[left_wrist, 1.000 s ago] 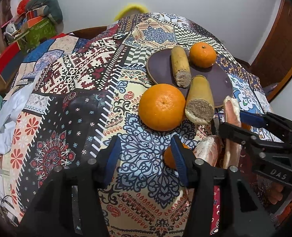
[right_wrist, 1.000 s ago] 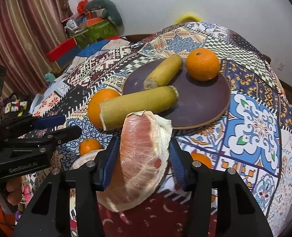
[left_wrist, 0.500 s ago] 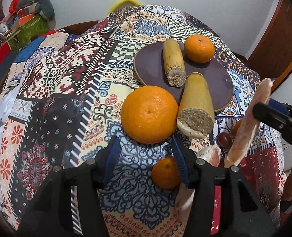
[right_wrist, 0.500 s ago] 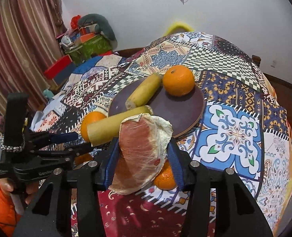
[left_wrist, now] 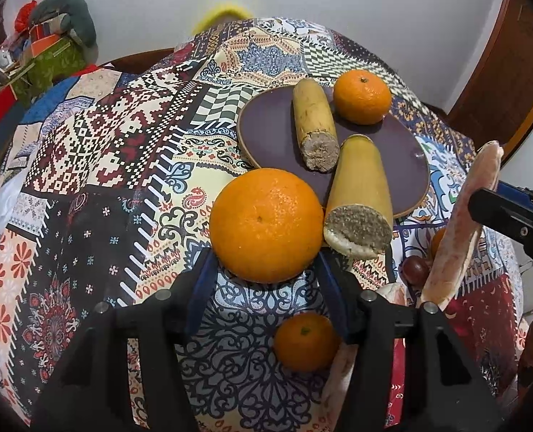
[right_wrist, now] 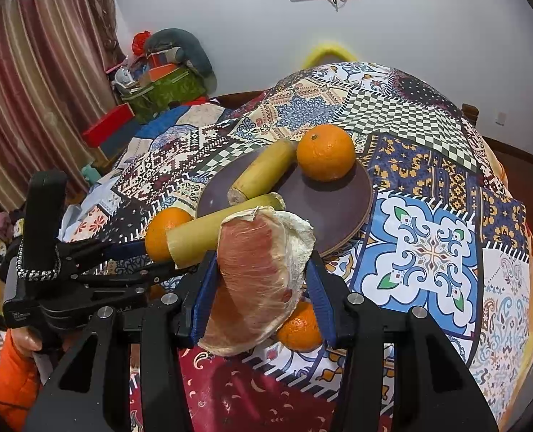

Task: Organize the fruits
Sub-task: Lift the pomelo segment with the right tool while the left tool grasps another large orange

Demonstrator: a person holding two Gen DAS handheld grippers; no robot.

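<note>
A large orange (left_wrist: 266, 225) lies on the patterned cloth, right at the tips of my left gripper (left_wrist: 266, 273), which stands open with a pad at each side of the fruit's near face. My right gripper (right_wrist: 261, 270) is shut on a pink pomelo segment (right_wrist: 259, 270), held above the cloth. A dark round plate (left_wrist: 273, 133) carries a mandarin (left_wrist: 362, 97) and a yellow cane piece (left_wrist: 315, 122). A second cane piece (left_wrist: 360, 194) leans across the plate's rim beside the large orange.
A small mandarin (left_wrist: 306, 342) lies under the left gripper, another (right_wrist: 299, 327) under the right. A grape (left_wrist: 414, 270) and more pomelo (left_wrist: 392, 291) sit near the table's front. Boxes and clutter (right_wrist: 158, 86) stand at the back left, a wooden door (left_wrist: 511, 82) to the right.
My left gripper has come forward until the large orange sits at its fingertips. My right gripper has raised the pomelo segment off the cloth and drawn back a little.
</note>
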